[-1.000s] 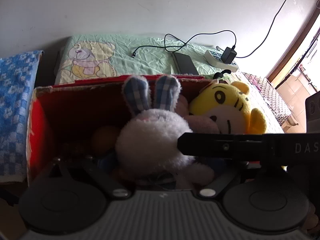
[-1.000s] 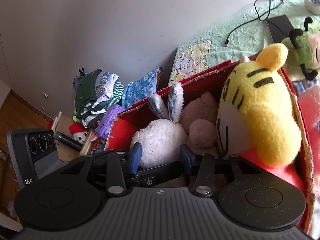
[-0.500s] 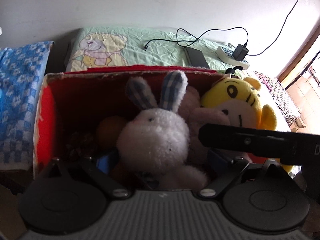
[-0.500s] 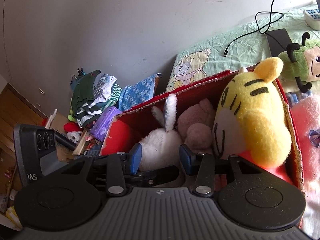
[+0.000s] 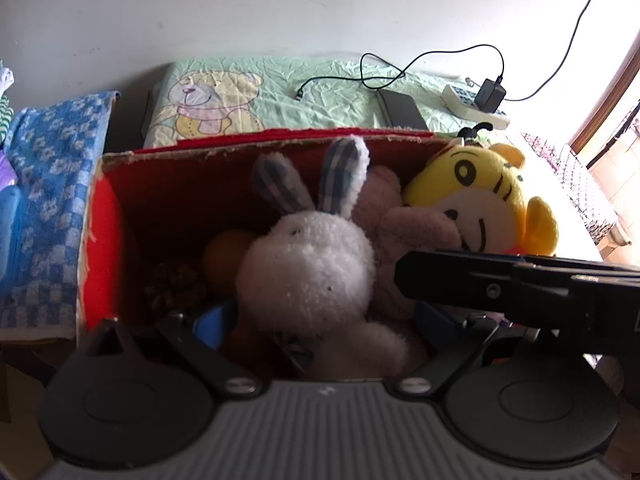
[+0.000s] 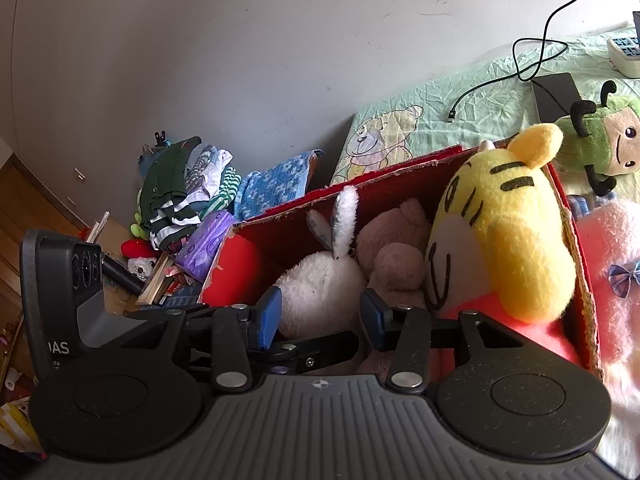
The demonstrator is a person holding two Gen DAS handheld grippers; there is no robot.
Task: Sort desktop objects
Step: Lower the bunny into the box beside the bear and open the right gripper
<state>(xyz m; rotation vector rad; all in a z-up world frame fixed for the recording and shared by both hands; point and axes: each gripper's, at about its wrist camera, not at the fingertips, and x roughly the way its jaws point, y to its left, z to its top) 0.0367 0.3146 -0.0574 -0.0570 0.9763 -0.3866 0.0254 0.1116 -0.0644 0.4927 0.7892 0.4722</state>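
A red cardboard box (image 5: 240, 146) (image 6: 384, 172) holds a white bunny plush (image 5: 308, 272) (image 6: 320, 284), a pink bear plush (image 5: 412, 232) (image 6: 400, 252) and a yellow tiger plush (image 5: 480, 200) (image 6: 500, 232). My left gripper (image 5: 322, 320) is open over the box's near edge. Its blue pads stand wide on either side of the bunny's lower body, apart from it. My right gripper (image 6: 320, 316) is open too, just in front of the bunny, with nothing between its pads. An orange ball (image 5: 224, 256) lies deep in the box.
Behind the box a green bear-print cloth (image 5: 248, 96) carries a black cable (image 5: 400, 68), a dark flat device (image 5: 400, 110) and a power strip (image 5: 472, 106). A blue checked towel (image 5: 48, 184) lies left. A green bug plush (image 6: 600, 144), a pink plush (image 6: 612, 248) and piled clothes (image 6: 180, 184) are nearby.
Both grippers have drawn back and up from the box, so more of its rim shows. The bunny stays in the box between the left pads.
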